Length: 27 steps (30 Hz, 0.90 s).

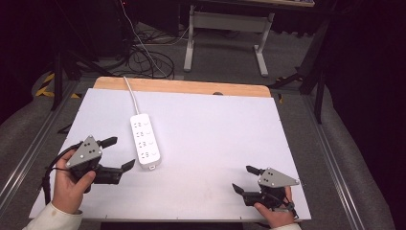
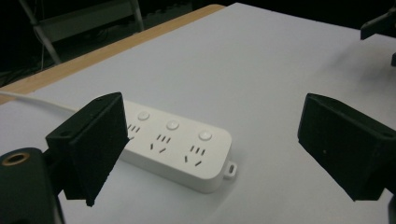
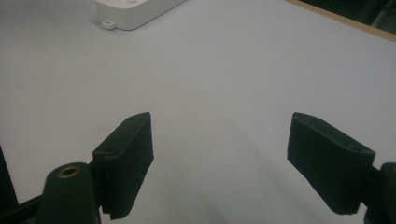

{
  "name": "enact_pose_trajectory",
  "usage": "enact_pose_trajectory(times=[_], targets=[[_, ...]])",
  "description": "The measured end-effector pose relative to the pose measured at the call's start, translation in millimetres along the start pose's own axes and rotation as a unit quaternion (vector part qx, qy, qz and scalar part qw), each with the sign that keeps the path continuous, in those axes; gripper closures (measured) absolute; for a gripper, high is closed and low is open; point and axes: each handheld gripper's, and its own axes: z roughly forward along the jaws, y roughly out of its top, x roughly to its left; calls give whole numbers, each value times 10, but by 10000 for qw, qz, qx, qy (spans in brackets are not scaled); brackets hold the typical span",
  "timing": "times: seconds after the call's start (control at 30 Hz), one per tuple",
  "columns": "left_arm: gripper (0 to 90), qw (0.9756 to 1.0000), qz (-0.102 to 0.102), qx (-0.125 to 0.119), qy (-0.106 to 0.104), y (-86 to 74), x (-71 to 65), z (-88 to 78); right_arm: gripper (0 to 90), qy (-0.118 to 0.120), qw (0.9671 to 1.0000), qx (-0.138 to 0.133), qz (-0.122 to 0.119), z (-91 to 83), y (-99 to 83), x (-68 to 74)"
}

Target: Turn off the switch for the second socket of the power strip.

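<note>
- While the left gripper (image 1: pixel 120 153) stands wide apart and empty, the white power strip (image 1: pixel 145 141) lies just beyond it on the tabletop (image 1: pixel 220 139), ungrasped.
- Right gripper (image 1: pixel 244 178), likewise apart, holds nothing; any handling remains ahead.

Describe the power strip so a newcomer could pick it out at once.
Start at the white table with a wooden strip along its far edge. Left of its middle lies the power strip, a flat white bar with its cable running toward the far edge. Its sockets and round buttons mark it out, just beyond the open left gripper.
</note>
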Motion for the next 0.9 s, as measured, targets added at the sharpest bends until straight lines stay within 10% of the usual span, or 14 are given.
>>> enact_pose_trajectory(times=[0.57, 0.9], targets=[[86, 9995, 254, 185, -90, -554, -5, -52, 231, -6, 10000, 12, -22, -2, -2, -2], [79, 9991, -221, 265, -255, -793, 24, -72, 231, 5, 10000, 22, -1, -7, -9, -9]])
